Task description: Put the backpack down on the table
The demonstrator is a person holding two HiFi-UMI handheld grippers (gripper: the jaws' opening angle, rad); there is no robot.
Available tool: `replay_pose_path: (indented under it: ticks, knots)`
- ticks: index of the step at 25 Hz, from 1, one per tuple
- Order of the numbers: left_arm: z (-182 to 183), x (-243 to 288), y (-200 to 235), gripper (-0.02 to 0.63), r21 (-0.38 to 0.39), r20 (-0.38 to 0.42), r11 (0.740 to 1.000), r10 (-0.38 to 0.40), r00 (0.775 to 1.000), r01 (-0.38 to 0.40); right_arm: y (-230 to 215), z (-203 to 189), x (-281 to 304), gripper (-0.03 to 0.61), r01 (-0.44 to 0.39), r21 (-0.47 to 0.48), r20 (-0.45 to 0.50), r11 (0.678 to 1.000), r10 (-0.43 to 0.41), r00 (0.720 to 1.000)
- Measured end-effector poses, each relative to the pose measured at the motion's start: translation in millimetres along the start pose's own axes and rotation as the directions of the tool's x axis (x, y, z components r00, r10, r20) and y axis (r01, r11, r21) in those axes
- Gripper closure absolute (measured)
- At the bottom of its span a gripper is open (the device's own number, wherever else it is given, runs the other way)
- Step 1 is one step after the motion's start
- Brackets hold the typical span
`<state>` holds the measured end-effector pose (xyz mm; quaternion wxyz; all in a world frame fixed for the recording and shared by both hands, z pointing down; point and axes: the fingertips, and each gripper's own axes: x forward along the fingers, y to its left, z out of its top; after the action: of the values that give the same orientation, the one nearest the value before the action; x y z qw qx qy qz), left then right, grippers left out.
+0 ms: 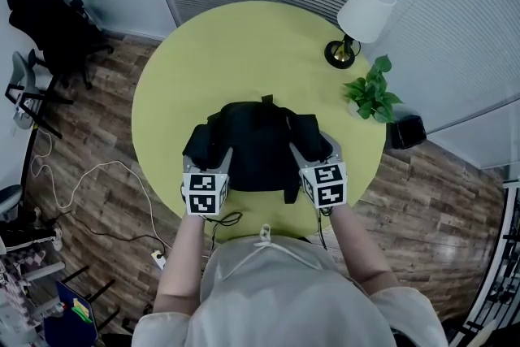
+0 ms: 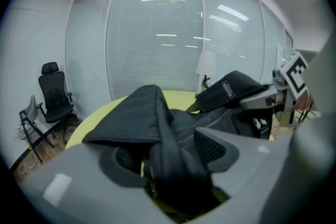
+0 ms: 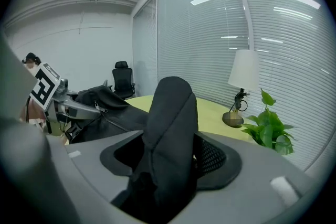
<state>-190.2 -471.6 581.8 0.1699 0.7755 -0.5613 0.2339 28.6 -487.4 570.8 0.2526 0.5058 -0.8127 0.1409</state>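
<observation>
2 tongs (image 1: 213, 160) (image 1: 313, 150) (parted), 1 backpack (image 1: 260, 144), 1 table (image 1: 244, 53)

Backpack (image 1: 256, 146) — matt black cloth; table (image 1: 244, 45) — smooth, matt yellow-green top; wood-look floor (image 1: 101, 138)

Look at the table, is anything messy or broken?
Nothing is spilled or broken. The black backpack lies on the table, only its two straps poke up. The lamp and plant stand upright.

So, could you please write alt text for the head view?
A black backpack lies on a round green table, the left hand-held gripper and right hand-held gripper at its near corners. A lamp and potted plant stand far right.
</observation>
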Motion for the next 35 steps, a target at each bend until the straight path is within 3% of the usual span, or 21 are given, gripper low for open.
replay_pose_path:
  ticks: [2,4,15,19,22,24,27,29,31,35]
  knots:
    - [0,-3,-6,0.254,-0.011,0.033,1.0,-0.016,0.999,0.017,0,5,-5,0.221,0.019,-0.009,0.033,1.0,-0.019,0.999]
    - [0,-7,-11,0.186,-0.015,0.066,1.0,-0.025,0.998,0.026,-1,10,-12,0.172,0.046,-0.009,0.068,0.999,-0.046,0.997]
    - [-27,-46,-15,0.164,-0.028,0.098,1.0,0.013,0.995,-0.01,10,-4,-56,0.158,0.106,0.008,0.108,0.994,-0.106,0.988]
    - [-36,-68,-16,0.23,-0.037,0.111,0.999,0.034,0.993,-0.03,18,-14,-77,0.216,0.156,0.025,0.114,0.987,-0.158,0.981]
    - [-32,-91,-15,0.336,-0.056,0.185,0.997,0.067,0.98,-0.058,30,-24,-92,0.282,0.15,0.09,0.104,0.985,-0.159,0.982]
    - [-30,-105,-15,0.421,-0.045,0.222,0.996,0.085,0.971,-0.076,39,-31,-102,0.353,0.149,0.142,0.091,0.979,-0.163,0.983]
    - [-31,-123,-18,0.484,-0.041,0.245,0.996,0.085,0.966,-0.077,51,-39,-119,0.497,0.178,0.164,0.084,0.97,-0.193,0.978]
    - [-29,-135,-22,0.544,-0.05,0.261,0.996,0.081,0.962,-0.071,58,-43,-128,0.558,0.188,0.166,0.084,0.968,-0.204,0.975]
    - [-26,-146,-27,0.598,-0.053,0.277,0.997,0.066,0.959,-0.053,66,-45,-136,0.578,0.186,0.172,0.09,0.967,-0.204,0.975]
    - [-20,-167,-41,0.607,-0.047,0.297,0.999,-0.003,0.955,0.018,87,-39,-155,0.578,0.169,0.174,0.128,0.97,-0.192,0.973]
